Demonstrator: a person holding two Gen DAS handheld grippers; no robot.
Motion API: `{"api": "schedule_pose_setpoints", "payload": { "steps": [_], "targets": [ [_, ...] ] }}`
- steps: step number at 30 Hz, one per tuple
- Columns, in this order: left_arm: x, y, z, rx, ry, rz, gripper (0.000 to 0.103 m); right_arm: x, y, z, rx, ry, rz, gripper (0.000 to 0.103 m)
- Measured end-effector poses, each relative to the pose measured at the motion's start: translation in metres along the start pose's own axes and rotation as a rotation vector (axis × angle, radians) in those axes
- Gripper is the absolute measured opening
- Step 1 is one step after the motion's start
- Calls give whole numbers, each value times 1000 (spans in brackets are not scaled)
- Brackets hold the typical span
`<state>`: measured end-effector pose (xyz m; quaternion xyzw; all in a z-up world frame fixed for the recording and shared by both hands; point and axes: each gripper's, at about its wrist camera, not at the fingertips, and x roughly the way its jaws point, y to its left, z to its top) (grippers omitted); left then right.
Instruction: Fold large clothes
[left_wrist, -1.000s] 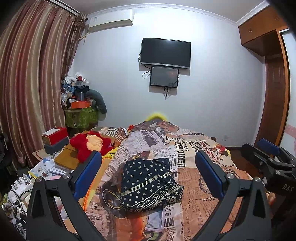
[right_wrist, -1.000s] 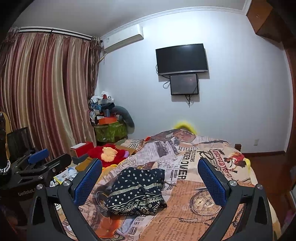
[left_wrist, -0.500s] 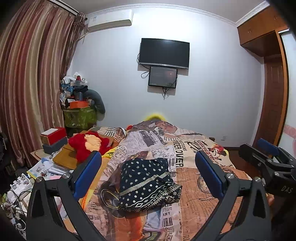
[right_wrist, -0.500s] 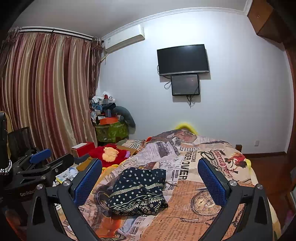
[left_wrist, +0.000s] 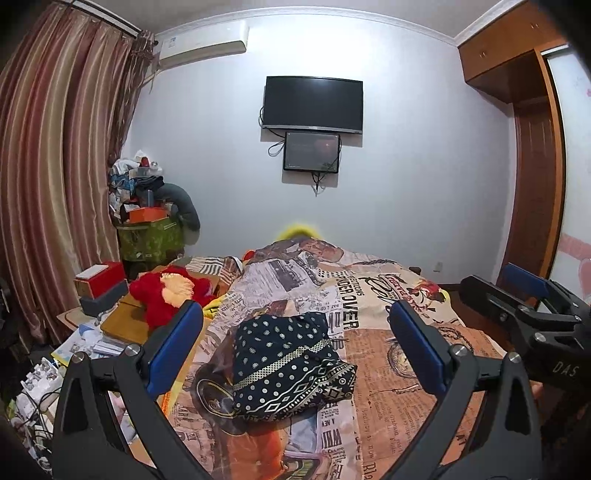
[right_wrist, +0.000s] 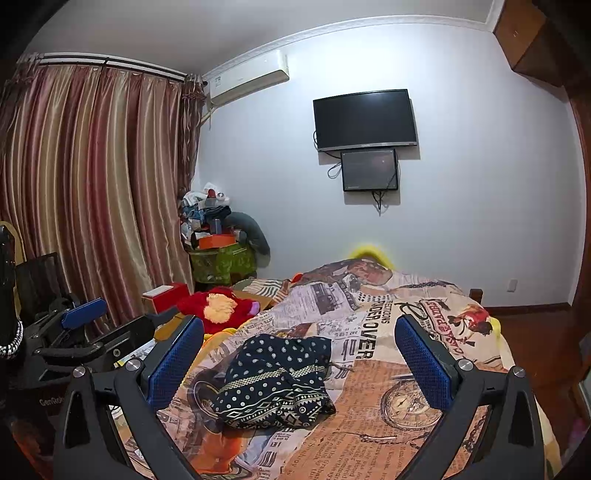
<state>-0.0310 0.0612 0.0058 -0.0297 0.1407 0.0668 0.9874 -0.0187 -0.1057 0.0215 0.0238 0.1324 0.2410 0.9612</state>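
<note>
A dark navy garment with white dots and a patterned border lies crumpled in a heap on the newspaper-print bedspread. My left gripper hovers above and short of it, open, nothing between its blue pads. In the right wrist view the same garment lies below my right gripper, which is also open and empty. Each gripper shows in the other's view: the right gripper at the right edge, the left gripper at the left edge. Neither touches the cloth.
A red plush toy and boxes sit on a low table left of the bed. Cluttered green bin stands by the striped curtain. A TV hangs on the far wall; wooden wardrobe at right.
Both views have shifted only slightly. The garment lies in the same heap, and both grippers stay open.
</note>
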Motion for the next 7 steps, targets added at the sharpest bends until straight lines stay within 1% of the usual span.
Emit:
{"api": "schedule_pose_setpoints", "payload": {
  "steps": [7],
  "targets": [
    [-1,-2,0,8,-7,14,102,-1,-2,1,8,3,5,103]
  ]
}}
